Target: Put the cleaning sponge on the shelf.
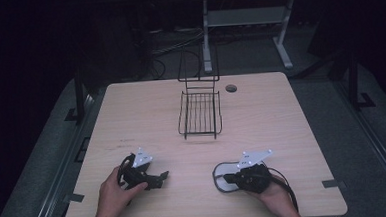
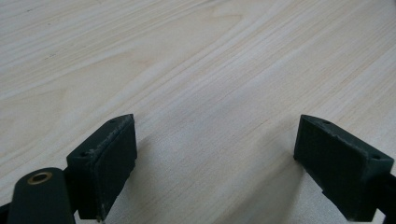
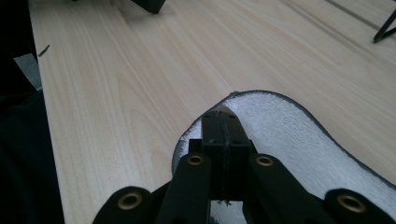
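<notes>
The right gripper (image 3: 223, 140), jaws pressed together with nothing visibly between them, rested over a flat white pad with a dark rim (image 3: 299, 135) lying near the table's (image 1: 281, 114) front edge, while the left gripper (image 2: 215, 158), jaws spread over bare wood, lay well apart to its left. The pad looked light, soft and floppy, so it would probably best be pinched at its rim, where a jaw could slide beneath. Open tabletop separated the 2 grippers from the wire rack (image 1: 200, 113) near the far edge.
</notes>
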Demonstrator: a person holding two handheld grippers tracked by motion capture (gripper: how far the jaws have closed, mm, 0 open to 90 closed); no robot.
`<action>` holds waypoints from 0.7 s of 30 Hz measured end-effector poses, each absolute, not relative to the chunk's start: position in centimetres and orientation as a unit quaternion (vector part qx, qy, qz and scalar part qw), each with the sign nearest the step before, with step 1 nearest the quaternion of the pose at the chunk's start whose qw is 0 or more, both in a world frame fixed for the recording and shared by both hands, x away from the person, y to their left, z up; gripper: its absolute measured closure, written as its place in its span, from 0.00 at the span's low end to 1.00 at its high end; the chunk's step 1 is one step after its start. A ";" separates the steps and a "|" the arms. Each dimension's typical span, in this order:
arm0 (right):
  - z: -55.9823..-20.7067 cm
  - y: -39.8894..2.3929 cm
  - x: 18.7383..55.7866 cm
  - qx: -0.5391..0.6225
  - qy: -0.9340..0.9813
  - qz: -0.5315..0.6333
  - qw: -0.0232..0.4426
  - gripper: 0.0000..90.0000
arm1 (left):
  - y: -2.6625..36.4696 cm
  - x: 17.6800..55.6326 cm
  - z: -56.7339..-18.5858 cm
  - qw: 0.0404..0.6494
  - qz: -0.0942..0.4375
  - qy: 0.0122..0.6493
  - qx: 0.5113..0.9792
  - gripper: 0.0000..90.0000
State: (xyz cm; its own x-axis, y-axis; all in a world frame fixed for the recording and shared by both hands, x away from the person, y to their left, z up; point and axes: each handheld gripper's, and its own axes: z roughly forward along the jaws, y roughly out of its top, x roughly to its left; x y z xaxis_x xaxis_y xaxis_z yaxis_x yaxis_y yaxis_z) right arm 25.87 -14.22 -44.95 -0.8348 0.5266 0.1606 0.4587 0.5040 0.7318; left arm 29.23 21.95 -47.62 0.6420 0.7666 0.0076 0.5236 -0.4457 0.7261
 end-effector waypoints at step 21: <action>-45.4 -13.5 27.8 0.298 0.874 0.380 0.055 1.00 | 22.0 29.2 -47.6 0.356 0.170 0.386 0.834 0.14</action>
